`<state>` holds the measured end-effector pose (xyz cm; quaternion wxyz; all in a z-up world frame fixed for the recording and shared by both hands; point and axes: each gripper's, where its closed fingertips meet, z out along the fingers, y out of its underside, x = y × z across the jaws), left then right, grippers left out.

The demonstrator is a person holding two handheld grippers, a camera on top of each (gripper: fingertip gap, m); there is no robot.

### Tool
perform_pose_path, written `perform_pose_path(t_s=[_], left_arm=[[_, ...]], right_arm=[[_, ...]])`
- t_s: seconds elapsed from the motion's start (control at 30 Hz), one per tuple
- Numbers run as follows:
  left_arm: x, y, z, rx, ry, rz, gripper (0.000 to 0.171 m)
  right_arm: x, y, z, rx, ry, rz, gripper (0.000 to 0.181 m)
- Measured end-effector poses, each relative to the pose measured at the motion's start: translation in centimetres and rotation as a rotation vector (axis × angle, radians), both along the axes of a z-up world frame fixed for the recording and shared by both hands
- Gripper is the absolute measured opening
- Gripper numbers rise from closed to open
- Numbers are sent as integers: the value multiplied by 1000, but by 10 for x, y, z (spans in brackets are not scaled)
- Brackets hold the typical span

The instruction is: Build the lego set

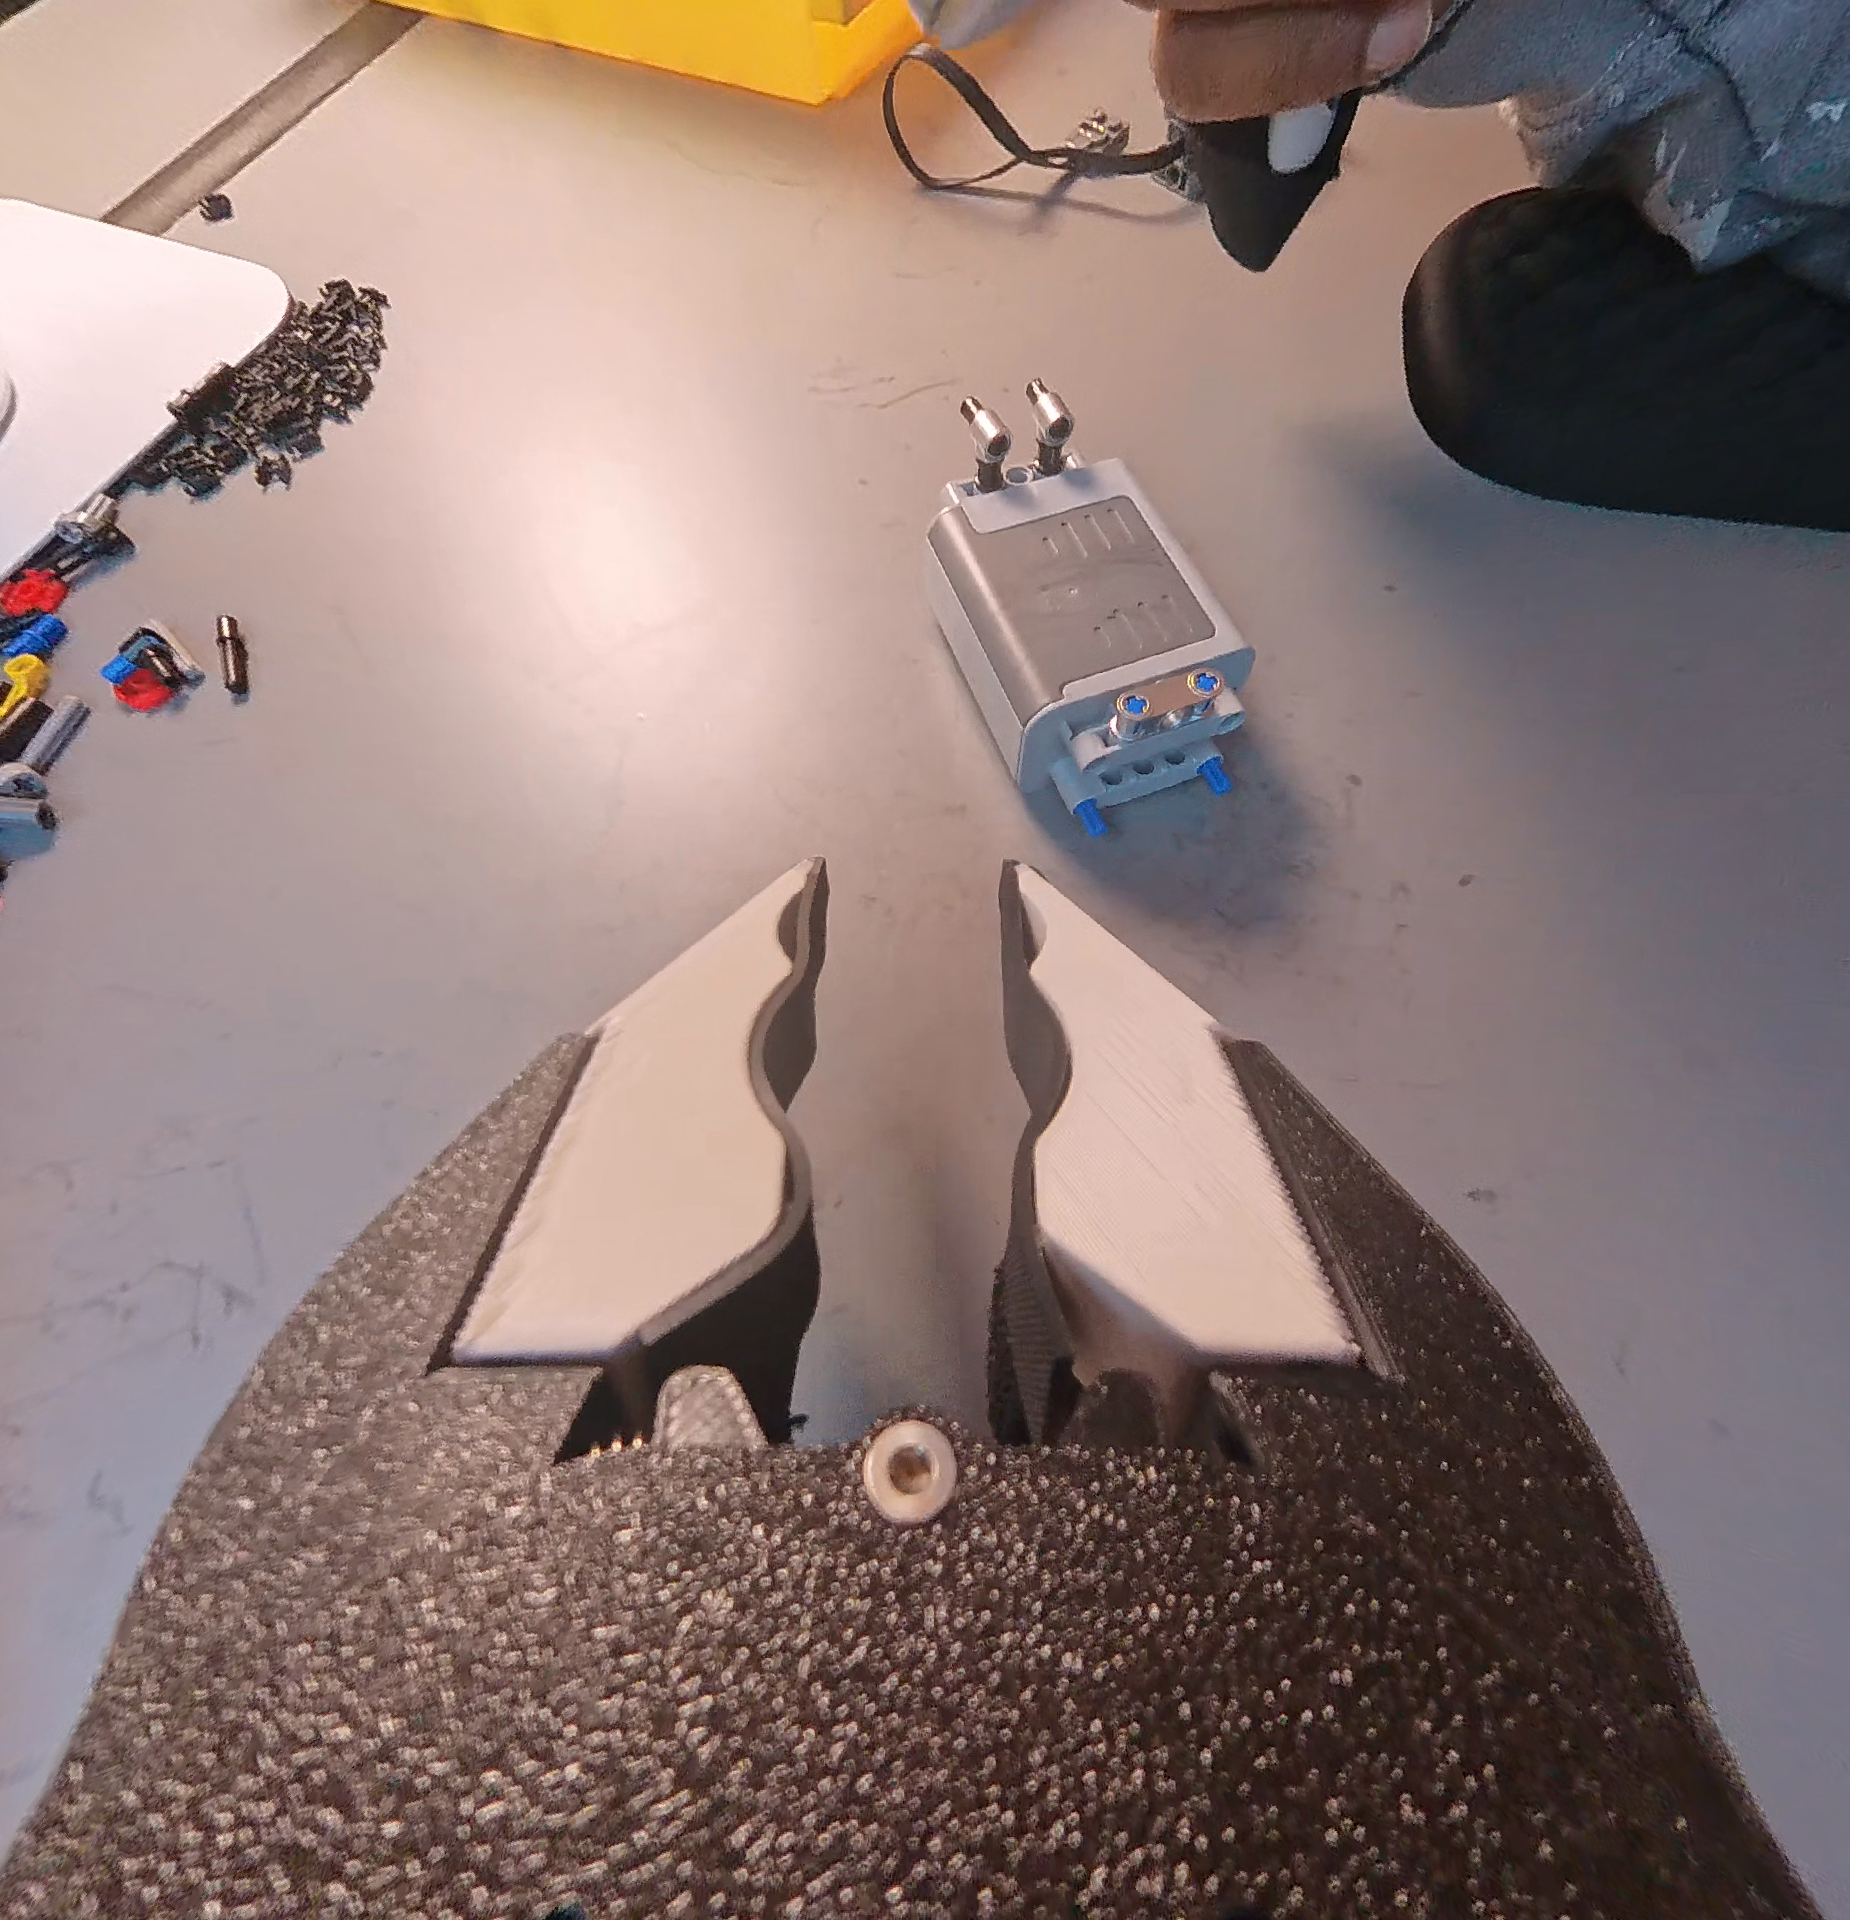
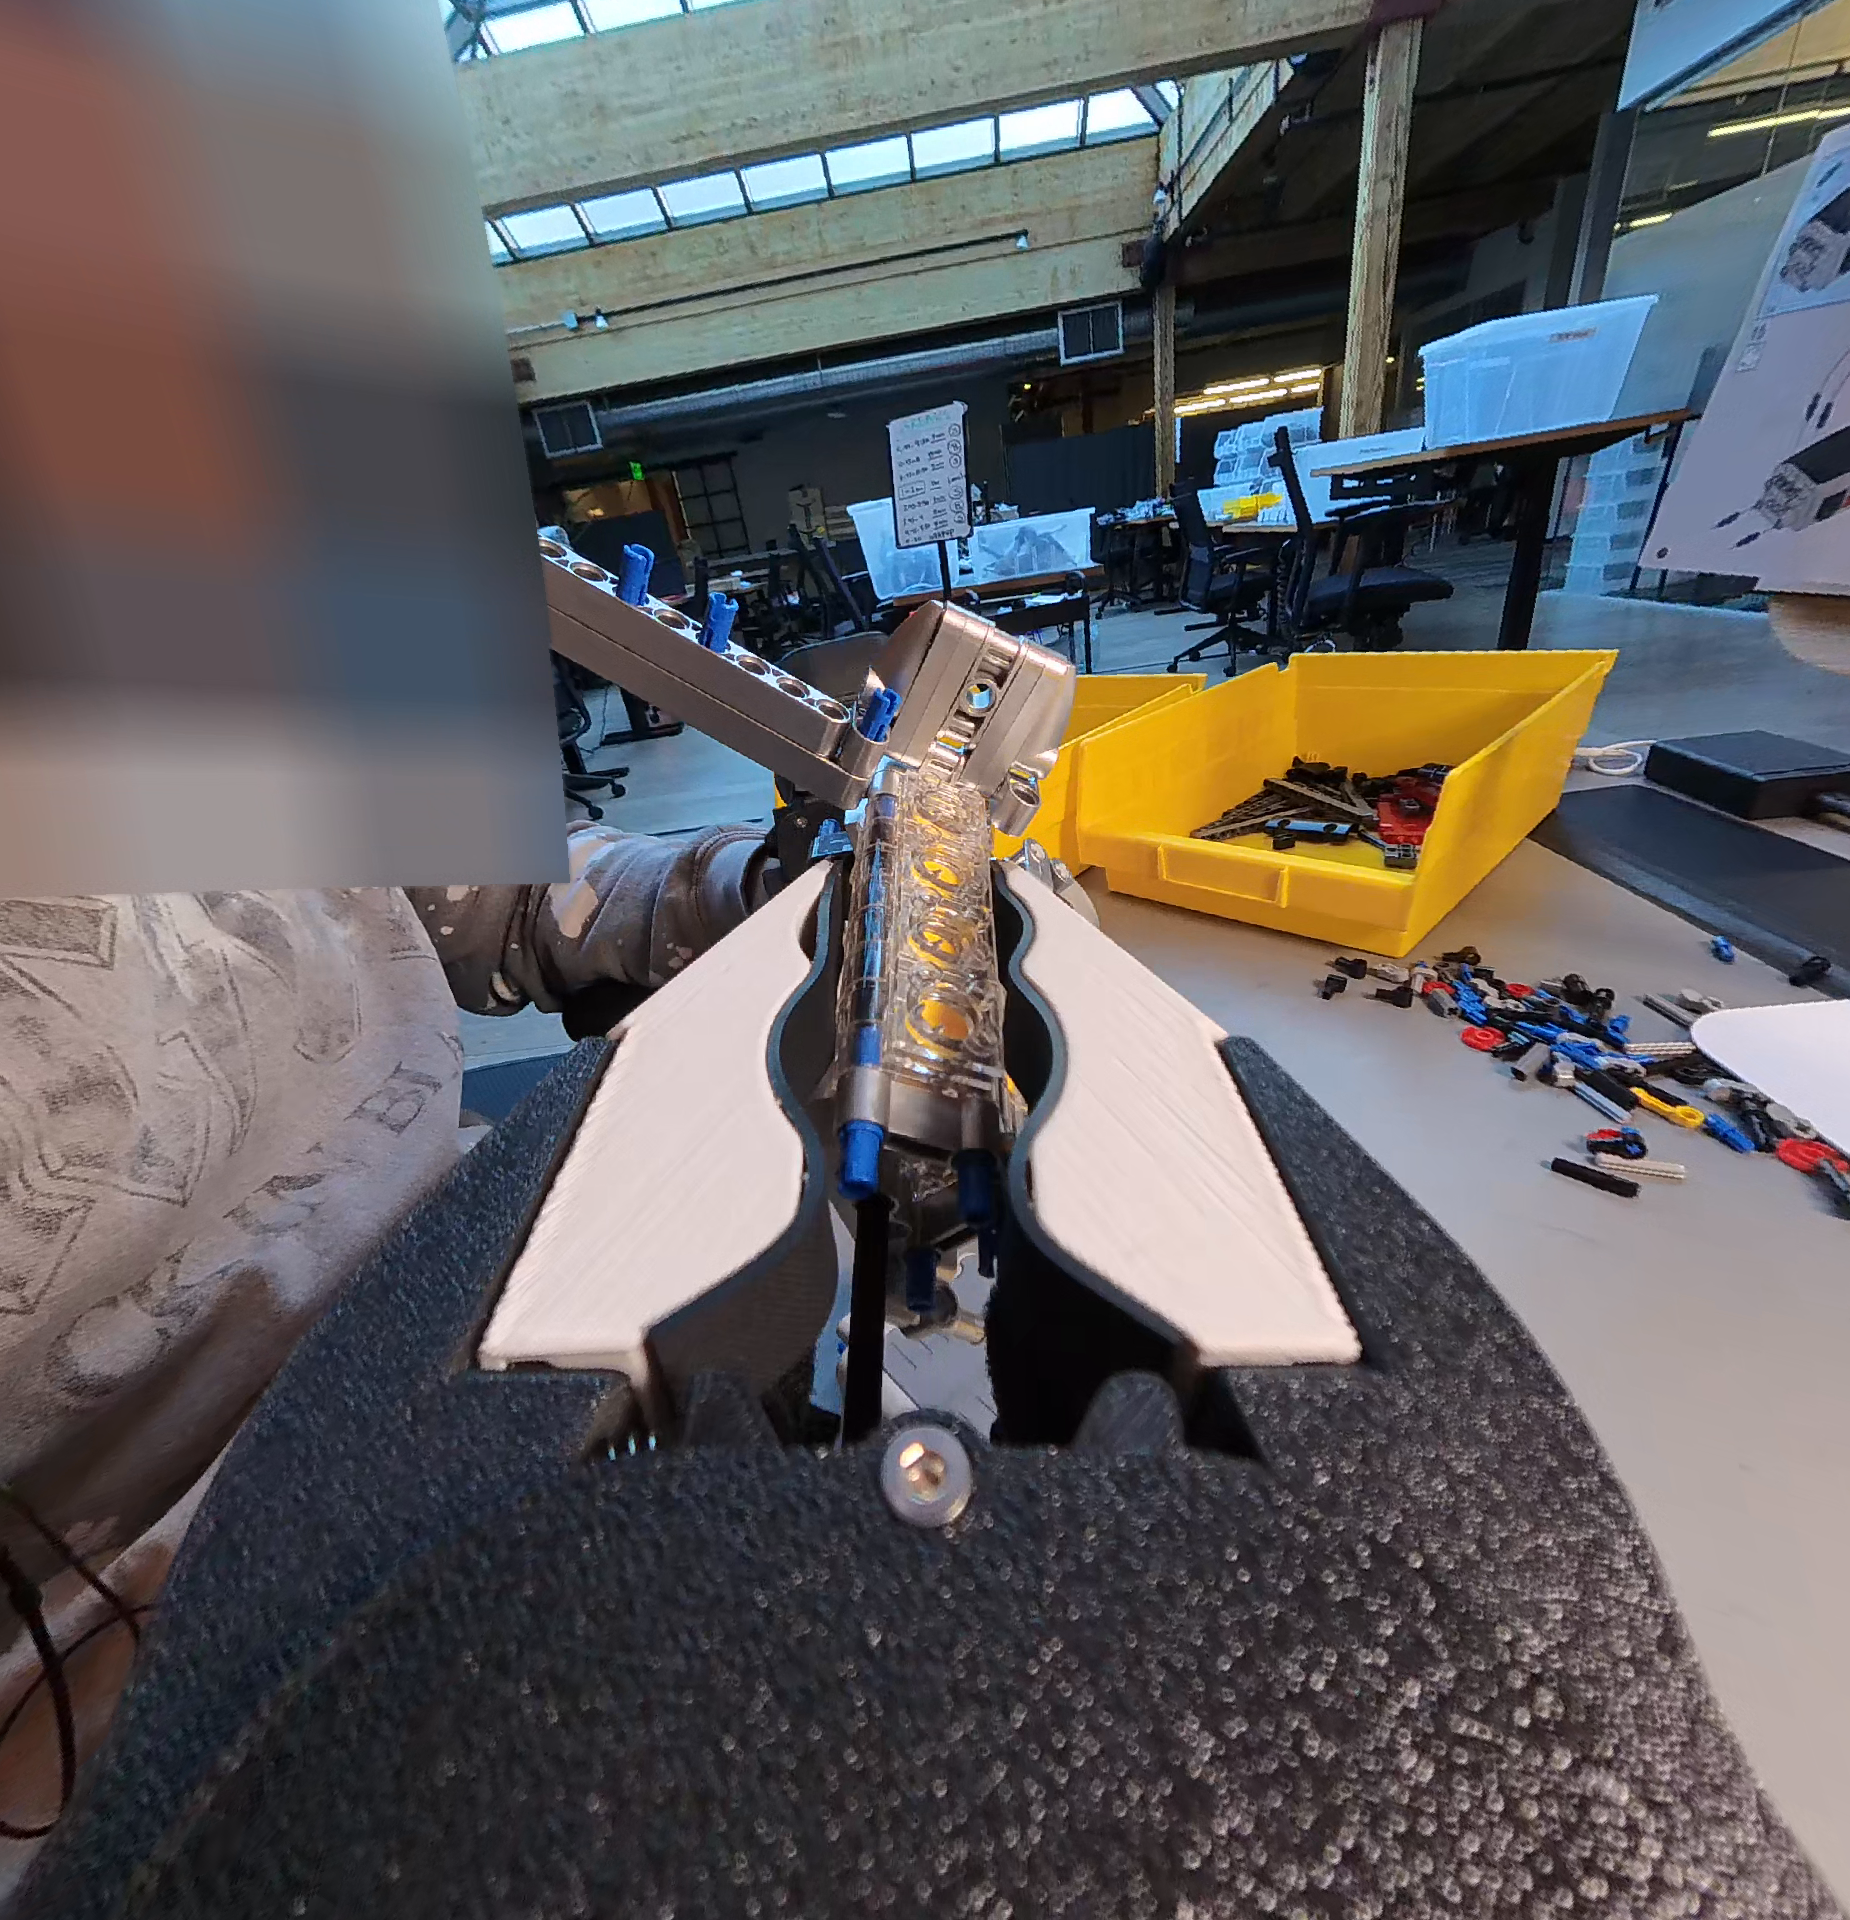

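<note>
Left hand-held gripper (image 1: 913, 873) part-open, empty, hovers over surface (image 1: 547, 935); grey motor block (image 1: 1082, 613) lies just beyond, right. Right hand-held gripper (image 2: 916, 883) clamps clear-bodied brick assembly (image 2: 926, 966), raised. Rigid, light plastic; pins likely pop loose.

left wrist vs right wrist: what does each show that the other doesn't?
Left wrist only: the open, empty left claw over the grey table, and a grey battery box lying flat ahead of it.

Right wrist only: the right claw shut on a clear-and-grey brick assembly with a long grey beam, plus black and red parts in a yellow bin.

Both: the table, a yellow bin, loose small coloured parts.
</note>
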<state>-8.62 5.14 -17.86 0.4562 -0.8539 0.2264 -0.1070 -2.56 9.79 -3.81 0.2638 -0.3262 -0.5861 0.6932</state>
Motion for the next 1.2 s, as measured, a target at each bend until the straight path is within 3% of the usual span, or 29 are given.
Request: perform_pose_path(t_s=[0.6,0.7,0.87,0.93,1.03,1.2], left_arm=[[4,0,-1,28,4,-30,22],[12,-2,13,73,-74,-60,22],[23,-10,59,110,-497,-126,22],[20,-13,75,144,-595,-142,22],[24,-19,86,204,-587,-186,22],[38,-24,84,251,-462,-228,15]], right_arm=[[0,1,-10,29,-23,-10,25],[-2,-4,-20,98,-45,-19,25],[-4,-19,-32,180,-71,12,25],[-4,-24,-36,200,-76,23,25],[-4,-30,-41,226,-78,36,25],[-5,-37,-46,241,-83,55,26]])
